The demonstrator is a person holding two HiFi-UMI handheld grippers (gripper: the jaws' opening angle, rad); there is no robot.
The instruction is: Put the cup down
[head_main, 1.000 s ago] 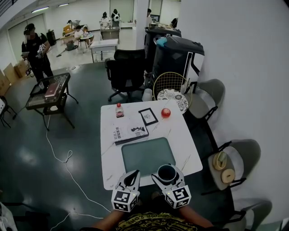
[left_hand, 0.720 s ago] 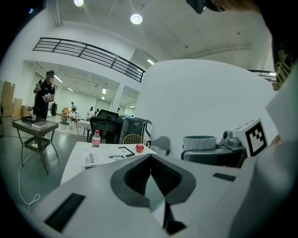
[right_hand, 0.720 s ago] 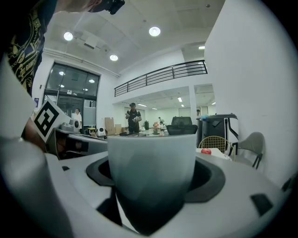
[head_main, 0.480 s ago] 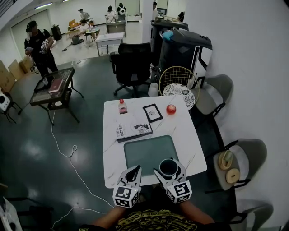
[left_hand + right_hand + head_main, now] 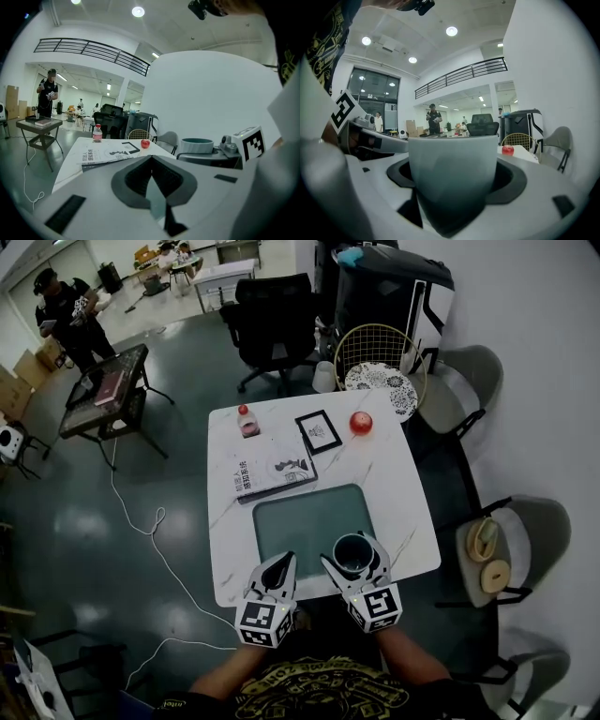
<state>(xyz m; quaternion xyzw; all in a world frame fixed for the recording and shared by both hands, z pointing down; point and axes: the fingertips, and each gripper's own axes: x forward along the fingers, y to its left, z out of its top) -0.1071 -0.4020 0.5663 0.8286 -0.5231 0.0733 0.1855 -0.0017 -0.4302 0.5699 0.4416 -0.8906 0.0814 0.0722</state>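
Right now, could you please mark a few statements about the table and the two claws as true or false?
1. The right claw grips the cup. True.
2. The left claw holds the bottle. False: it is shut and empty; the bottle stands on the table, at its far edge.
3. The red ball lies on the green mat. False: it sits on the bare table, beside the picture frame.
4. A book lies on the table beyond the mat. True.
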